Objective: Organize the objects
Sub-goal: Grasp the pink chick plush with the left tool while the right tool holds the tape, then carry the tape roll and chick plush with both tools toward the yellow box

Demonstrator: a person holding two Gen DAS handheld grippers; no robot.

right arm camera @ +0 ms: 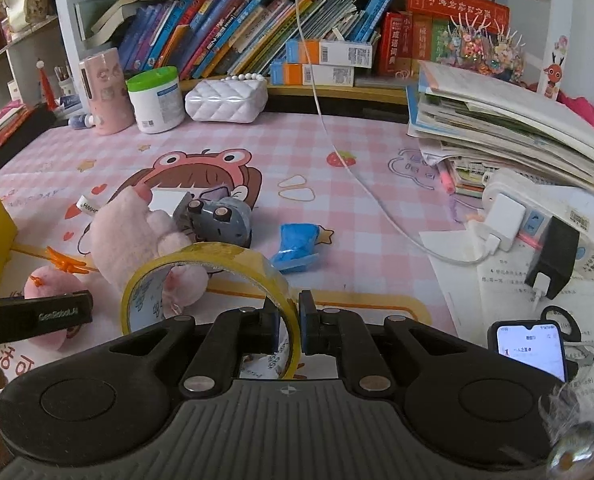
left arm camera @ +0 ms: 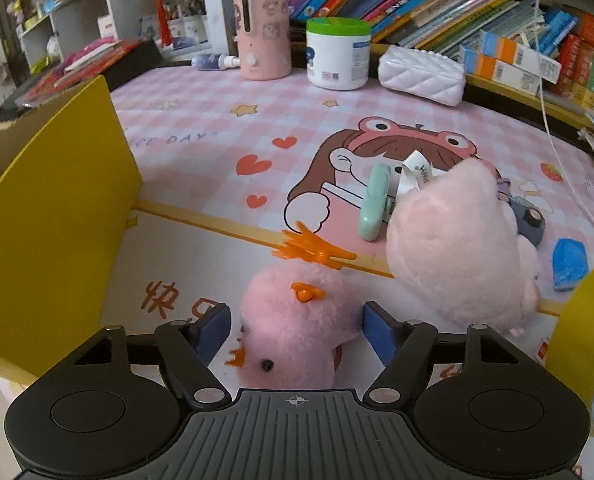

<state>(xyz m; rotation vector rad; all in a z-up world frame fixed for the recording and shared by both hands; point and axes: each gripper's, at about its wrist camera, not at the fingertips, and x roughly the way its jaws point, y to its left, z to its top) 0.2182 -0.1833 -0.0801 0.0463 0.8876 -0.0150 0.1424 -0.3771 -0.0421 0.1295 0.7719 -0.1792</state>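
Right gripper (right arm camera: pixel 288 326) clamps one tape roll (right arm camera: pixel 213 280); left gripper (left arm camera: pixel 297 330) open around one of two pink plushes (left arm camera: pixel 293 320).

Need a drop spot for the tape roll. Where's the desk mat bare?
Bare: mat centre between white quilted bag, hanging cable and strawberry print. Also left, by the heart prints. Crowded: big pink plush, grey toy, blue packet; book stack at right.

Middle of the desk (right arm camera: pixel 337 140) is wide open, easy pass. Left is walled off by the yellow box flap (left arm camera: pixel 57 208). Right is jammed: book stack (right arm camera: pixel 509 120), power strip (right arm camera: pixel 545 216), phone (right arm camera: pixel 531 350). A white cable (right arm camera: pixel 361 184) trails across the mat.
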